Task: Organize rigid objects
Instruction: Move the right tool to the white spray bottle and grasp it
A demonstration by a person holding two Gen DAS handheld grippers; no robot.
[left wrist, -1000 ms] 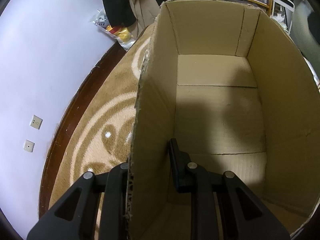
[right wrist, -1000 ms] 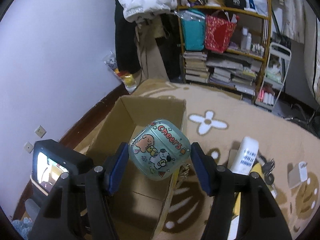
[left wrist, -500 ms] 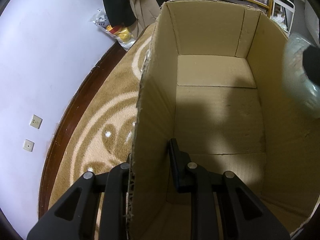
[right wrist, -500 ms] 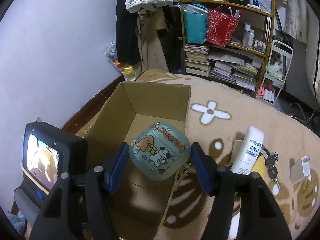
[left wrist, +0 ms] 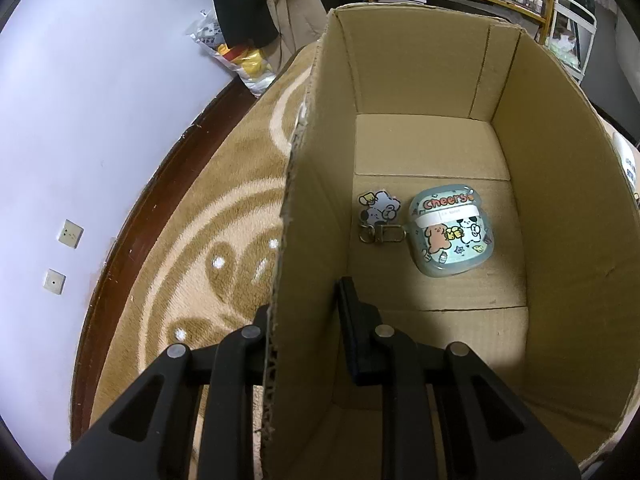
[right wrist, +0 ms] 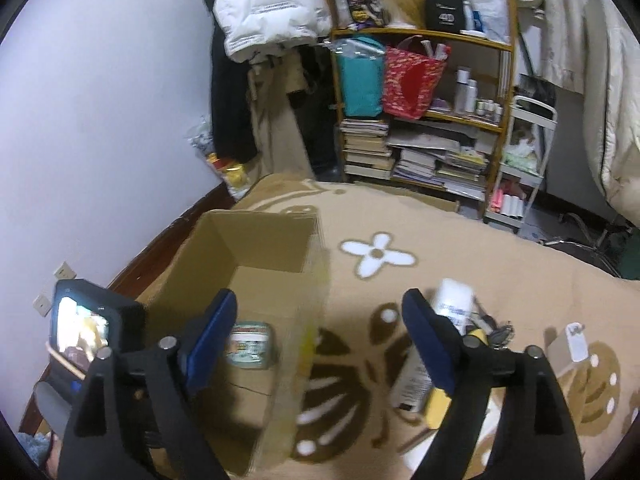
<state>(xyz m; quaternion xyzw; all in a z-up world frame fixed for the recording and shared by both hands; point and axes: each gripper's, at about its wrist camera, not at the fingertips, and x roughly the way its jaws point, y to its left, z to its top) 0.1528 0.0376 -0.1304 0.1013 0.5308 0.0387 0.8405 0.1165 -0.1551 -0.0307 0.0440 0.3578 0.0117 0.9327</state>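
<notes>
Now the left tool (left wrist: 310, 312) pinches the left wall of the cardboard box (left wrist: 560, 216), the little green case (left wrist: 451, 236) lies on the box floor, and the right tool (right wrist: 320, 340), wide open and empty, might bump the box's near right wall and tip it.

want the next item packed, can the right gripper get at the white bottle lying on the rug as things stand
Probably yes. The right gripper is open and empty above the brown patterned rug, and the white cylindrical bottle lies just beyond its right finger, outside the cardboard box, with nothing over it.
</notes>
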